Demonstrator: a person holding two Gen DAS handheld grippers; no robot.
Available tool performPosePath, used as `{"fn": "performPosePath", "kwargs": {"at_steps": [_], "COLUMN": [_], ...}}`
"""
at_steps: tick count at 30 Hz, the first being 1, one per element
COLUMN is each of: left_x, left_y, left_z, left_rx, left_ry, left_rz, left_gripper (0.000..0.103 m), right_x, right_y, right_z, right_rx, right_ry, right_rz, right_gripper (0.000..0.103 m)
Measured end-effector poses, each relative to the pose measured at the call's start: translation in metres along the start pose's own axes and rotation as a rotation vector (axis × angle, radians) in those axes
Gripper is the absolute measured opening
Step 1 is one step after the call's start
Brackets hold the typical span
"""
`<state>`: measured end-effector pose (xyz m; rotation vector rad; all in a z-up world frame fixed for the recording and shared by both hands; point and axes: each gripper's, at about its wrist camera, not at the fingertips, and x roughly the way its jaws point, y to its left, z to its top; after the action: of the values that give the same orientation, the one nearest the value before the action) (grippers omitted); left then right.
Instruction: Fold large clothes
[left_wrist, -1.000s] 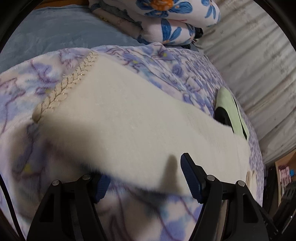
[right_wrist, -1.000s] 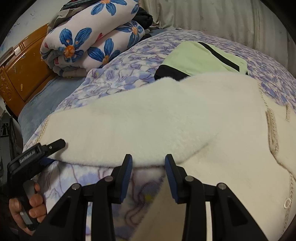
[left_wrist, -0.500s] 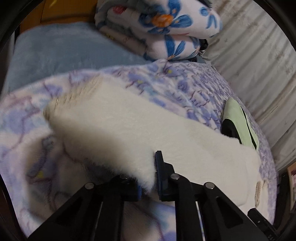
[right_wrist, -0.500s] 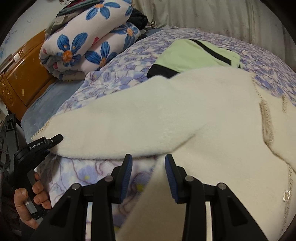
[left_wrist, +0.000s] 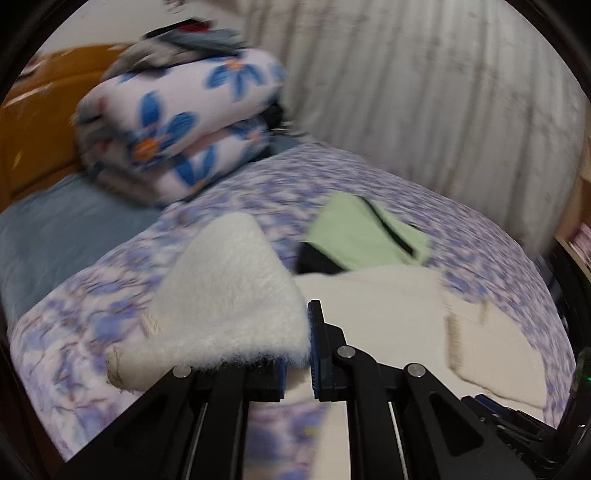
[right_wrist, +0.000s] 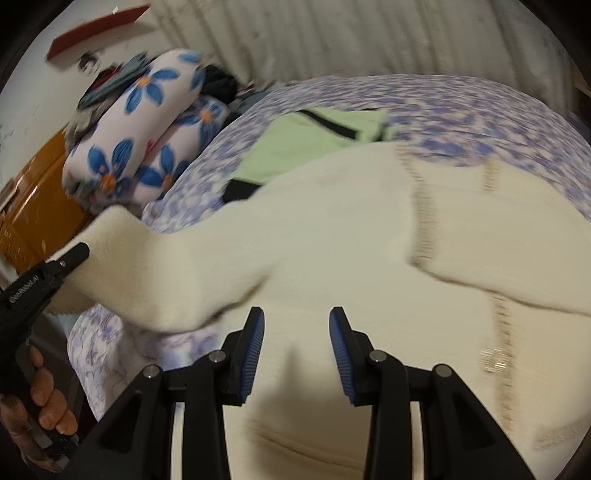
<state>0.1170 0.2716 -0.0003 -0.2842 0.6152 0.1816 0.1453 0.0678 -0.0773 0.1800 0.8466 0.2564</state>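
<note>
A large cream fleece cardigan (right_wrist: 332, 229) with braided beige trim lies spread on the floral bed. My left gripper (left_wrist: 297, 354) is shut on the cuff end of its sleeve (left_wrist: 229, 295) and holds it lifted above the bed. In the right wrist view the left gripper (right_wrist: 70, 258) shows at the left edge with the raised sleeve (right_wrist: 147, 266) in it. My right gripper (right_wrist: 295, 347) is open and empty just above the cardigan's body, a sparkly button (right_wrist: 495, 358) to its right.
A folded light-green garment with black trim (right_wrist: 314, 140) (left_wrist: 362, 236) lies beyond the cardigan. A folded quilt with blue flowers (left_wrist: 177, 122) (right_wrist: 147, 122) is stacked at the head of the bed by the wooden headboard (right_wrist: 33, 206). A curtain (left_wrist: 424, 92) hangs behind.
My left gripper has closed on the sleeve cuff and lifted it up and toward the cardigan's body. My right gripper has stayed open over the cardigan.
</note>
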Motion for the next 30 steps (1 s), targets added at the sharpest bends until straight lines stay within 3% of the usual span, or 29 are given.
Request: {"fn": "performPosePath", "kwargs": {"at_steps": [6, 10, 12, 15, 17, 18, 27, 30], "left_x": [0.014, 0.033, 0.046, 0.06, 0.064, 0.064, 0.039, 0.023], "left_y": [-0.107, -0.167, -0.193, -0.218, -0.223, -0.225, -0.177, -0.152], "left_z": [-0.012, -0.039, -0.059, -0.09, -0.103, -0.108, -0.096, -0.085], "left_rx": [0.134, 0.248, 0.321, 0.391, 0.402, 0.404, 0.311, 0.266], "left_ry": [0.063, 0.149, 0.216, 0.317, 0.356, 0.369, 0.397, 0.365], "left_rz": [-0.142, -0.182, -0.178, -0.182, -0.177, -0.176, -0.172, -0.151], "left_gripper": [0.008, 0.01, 0.013, 0.036, 0.058, 0.06, 0.062, 0.067], "right_x": [-0.029, -0.035, -0.034, -0.031, -0.029, -0.028, -0.03, -0.033], "right_y": [-0.075, -0.116, -0.132, -0.148, -0.152, -0.154, -0.133, -0.117], "right_z": [-0.01, -0.019, -0.025, -0.031, -0.034, -0.035, -0.033, -0.031], "right_rx": [0.119, 0.185, 0.213, 0.245, 0.25, 0.25, 0.181, 0.144], "right_ry": [-0.038, -0.03, -0.02, -0.004, 0.004, 0.007, 0.005, -0.005], "right_rz": [-0.06, -0.091, -0.097, -0.089, -0.079, -0.074, 0.016, 0.041], "right_gripper": [0.037, 0.037, 0.037, 0.037, 0.037, 0.037, 0.037, 0.046]}}
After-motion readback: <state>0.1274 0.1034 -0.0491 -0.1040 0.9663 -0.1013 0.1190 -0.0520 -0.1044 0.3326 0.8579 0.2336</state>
